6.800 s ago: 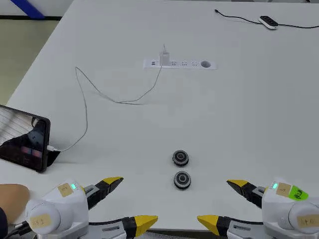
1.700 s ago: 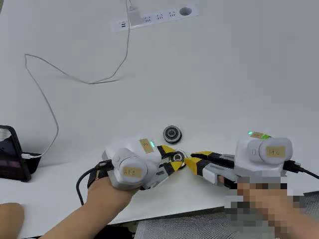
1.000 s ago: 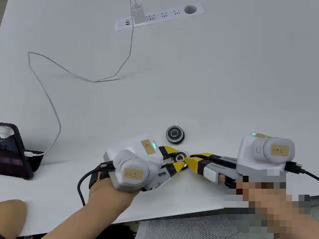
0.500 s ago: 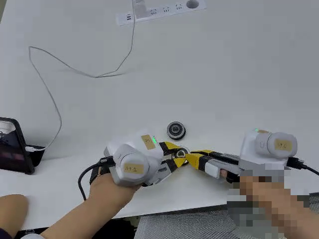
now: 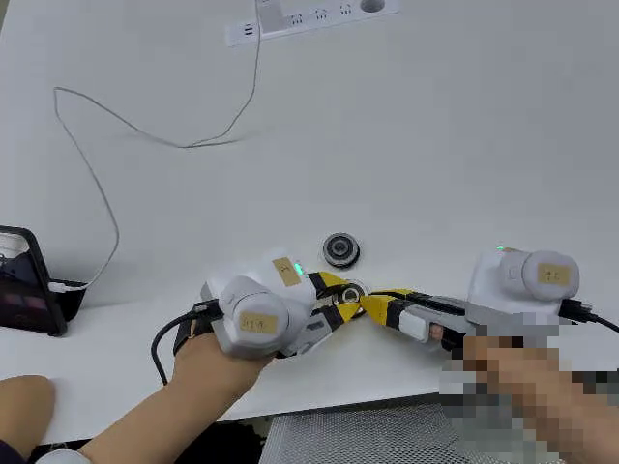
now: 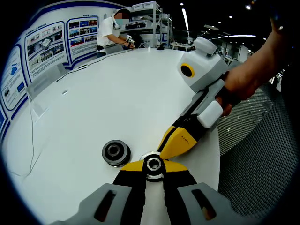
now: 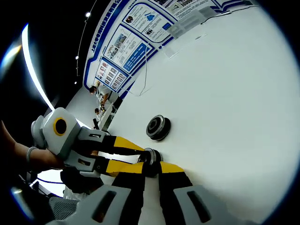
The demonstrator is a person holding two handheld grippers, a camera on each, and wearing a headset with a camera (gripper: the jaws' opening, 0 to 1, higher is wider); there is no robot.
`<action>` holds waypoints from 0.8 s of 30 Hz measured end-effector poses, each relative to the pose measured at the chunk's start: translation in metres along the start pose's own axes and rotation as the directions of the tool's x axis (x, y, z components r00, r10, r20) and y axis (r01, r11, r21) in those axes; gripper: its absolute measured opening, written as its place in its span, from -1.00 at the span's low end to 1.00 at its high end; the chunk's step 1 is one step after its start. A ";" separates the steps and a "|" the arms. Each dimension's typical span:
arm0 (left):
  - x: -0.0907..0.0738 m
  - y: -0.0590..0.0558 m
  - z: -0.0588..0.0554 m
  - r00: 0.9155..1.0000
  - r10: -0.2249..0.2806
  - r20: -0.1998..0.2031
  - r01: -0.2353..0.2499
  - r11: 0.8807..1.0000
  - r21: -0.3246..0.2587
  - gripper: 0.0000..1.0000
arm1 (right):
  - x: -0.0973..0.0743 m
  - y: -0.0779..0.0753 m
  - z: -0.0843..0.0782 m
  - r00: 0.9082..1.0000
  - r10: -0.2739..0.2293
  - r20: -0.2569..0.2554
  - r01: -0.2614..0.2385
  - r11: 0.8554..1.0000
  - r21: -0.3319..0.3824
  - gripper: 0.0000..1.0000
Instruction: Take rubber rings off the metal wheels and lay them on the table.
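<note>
Scene: two handheld tongs meet nose to nose low over a white table (image 5: pixel 464 145), just on the person's side of the free wheel (image 5: pixel 339 249)
Left gripper: the left gripper (image 6: pixel 153 166) is clenched on the held wheel (image 6: pixel 153 164), with one yellow tip on either side and the hub facing its camera
Right gripper: the right gripper (image 7: pixel 149 165) comes in from the opposite side, its tips drawn close together and nipping the edge of the same wheel
Why this hold: judging by the task, one tong steadies the metal body so the other can catch the rubber band on the rim and peel it away; a lone tong would likely just drag the wheel about
Held wheel: it sits between both pairs of tips, just beside the free wheel on the side nearer the person and not touching it; whether it rests on the table or is lifted cannot be told
Ring on the held wheel: too small and too covered by the tips to say whether it has begun to come off
Free wheel: it lies flat, apart from both tongs, with its rubber ring (image 6: pixel 106 154) seated on the rim
Stage: with that ring in place and the other wheel in the tongs, the job looks to be at its first removal
</note>
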State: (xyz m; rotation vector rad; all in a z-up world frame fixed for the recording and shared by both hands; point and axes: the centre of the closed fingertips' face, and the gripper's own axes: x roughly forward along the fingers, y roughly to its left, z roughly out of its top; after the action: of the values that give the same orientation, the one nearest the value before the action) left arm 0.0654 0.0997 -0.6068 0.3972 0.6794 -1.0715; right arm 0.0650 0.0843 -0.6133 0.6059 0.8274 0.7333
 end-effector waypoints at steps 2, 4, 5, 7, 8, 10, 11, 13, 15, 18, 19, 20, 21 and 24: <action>0.000 0.000 0.000 1.000 0.000 0.000 0.000 1.000 -0.001 -0.74 | 0.000 -0.001 0.000 1.000 -0.005 0.004 0.005 1.000 0.004 -0.72; 0.000 0.000 0.000 1.000 0.001 0.001 -0.001 1.000 -0.004 -0.74 | 0.001 -0.001 0.000 1.000 -0.003 0.006 0.003 1.000 0.012 -0.73; 0.000 0.000 0.000 1.000 0.001 0.001 -0.001 1.000 -0.004 -0.74 | 0.001 -0.001 0.000 1.000 -0.001 0.008 0.000 1.000 0.015 -0.74; 0.000 0.000 0.000 1.000 0.001 0.003 -0.001 1.000 -0.007 -0.75 | 0.001 0.000 0.000 1.000 -0.001 0.008 0.000 1.000 0.015 -0.75; 0.000 0.000 0.000 1.000 0.001 0.004 -0.001 1.000 -0.008 -0.75 | 0.001 0.000 0.000 1.000 0.000 0.009 0.000 1.000 0.020 -0.75; 0.000 0.000 0.000 1.000 0.001 0.004 -0.001 1.000 -0.009 -0.75 | 0.001 -0.001 0.001 1.000 0.002 0.013 -0.002 0.999 0.034 -0.75; 0.000 0.000 0.000 1.000 0.002 0.005 -0.002 1.000 -0.010 -0.74 | 0.001 -0.001 0.001 1.000 0.007 0.019 -0.008 0.999 0.050 -0.75; 0.000 0.000 0.001 1.000 0.003 0.006 -0.003 1.000 -0.011 -0.75 | 0.001 0.001 0.001 0.999 0.020 0.028 -0.022 0.997 0.080 -0.70; 0.000 -0.001 0.001 1.000 0.004 0.007 -0.004 1.000 -0.013 -0.74 | 0.000 0.000 0.001 0.999 0.024 0.035 -0.027 0.995 0.098 -0.70; 0.000 -0.001 0.001 1.000 0.004 0.007 -0.004 1.000 -0.014 -0.74 | 0.000 0.000 0.001 0.999 0.028 0.040 -0.033 0.992 0.123 -0.70; 0.000 -0.001 0.001 1.000 0.004 0.007 -0.004 1.000 -0.014 -0.75 | 0.000 0.001 0.001 0.999 0.029 0.040 -0.034 0.992 0.121 -0.71; 0.000 -0.001 0.001 1.000 0.003 0.006 -0.003 1.000 -0.013 -0.75 | 0.000 0.002 0.001 0.999 0.029 0.035 -0.032 0.993 0.110 -0.71; 0.000 -0.001 0.001 1.000 0.003 0.006 -0.003 1.000 -0.012 -0.75 | 0.000 0.002 0.001 0.999 0.030 0.033 -0.033 0.994 0.108 -0.71; 0.000 -0.001 0.001 1.000 0.002 0.008 -0.002 1.000 -0.013 -0.75 | 0.000 0.002 0.001 0.999 0.031 0.030 -0.034 0.994 0.106 -0.72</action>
State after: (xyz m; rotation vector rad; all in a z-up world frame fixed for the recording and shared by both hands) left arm 0.0649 0.0990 -0.6061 0.3822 0.6787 -1.0658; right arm 0.0650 0.0852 -0.6107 0.7248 0.8361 0.7120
